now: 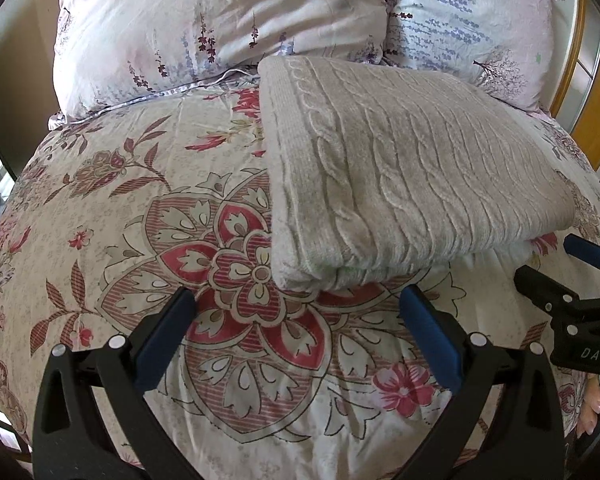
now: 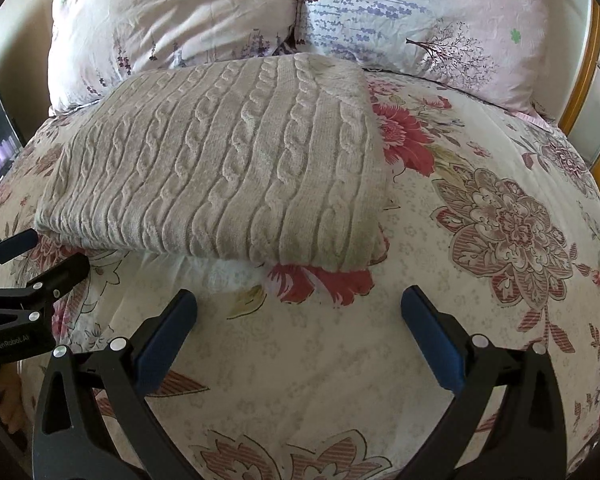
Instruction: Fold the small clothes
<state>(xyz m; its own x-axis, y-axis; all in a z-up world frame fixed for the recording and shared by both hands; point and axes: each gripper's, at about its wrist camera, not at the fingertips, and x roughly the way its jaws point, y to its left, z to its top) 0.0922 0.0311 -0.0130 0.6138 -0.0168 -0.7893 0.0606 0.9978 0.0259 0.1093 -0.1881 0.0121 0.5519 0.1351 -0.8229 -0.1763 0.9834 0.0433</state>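
A beige cable-knit sweater lies folded into a thick rectangle on the flowered bedspread. In the right wrist view the sweater fills the upper left of the bed. My left gripper stands open just short of the sweater's near left corner, nothing between its fingers. My right gripper is open too, a little back from the sweater's near right corner. Each gripper shows in the other's view: the right gripper at the right edge, the left gripper at the left edge, both beside the sweater's near edge.
Two flowered pillows lean at the head of the bed behind the sweater. A wooden frame stands at the far right. The bedspread spreads out right of the sweater.
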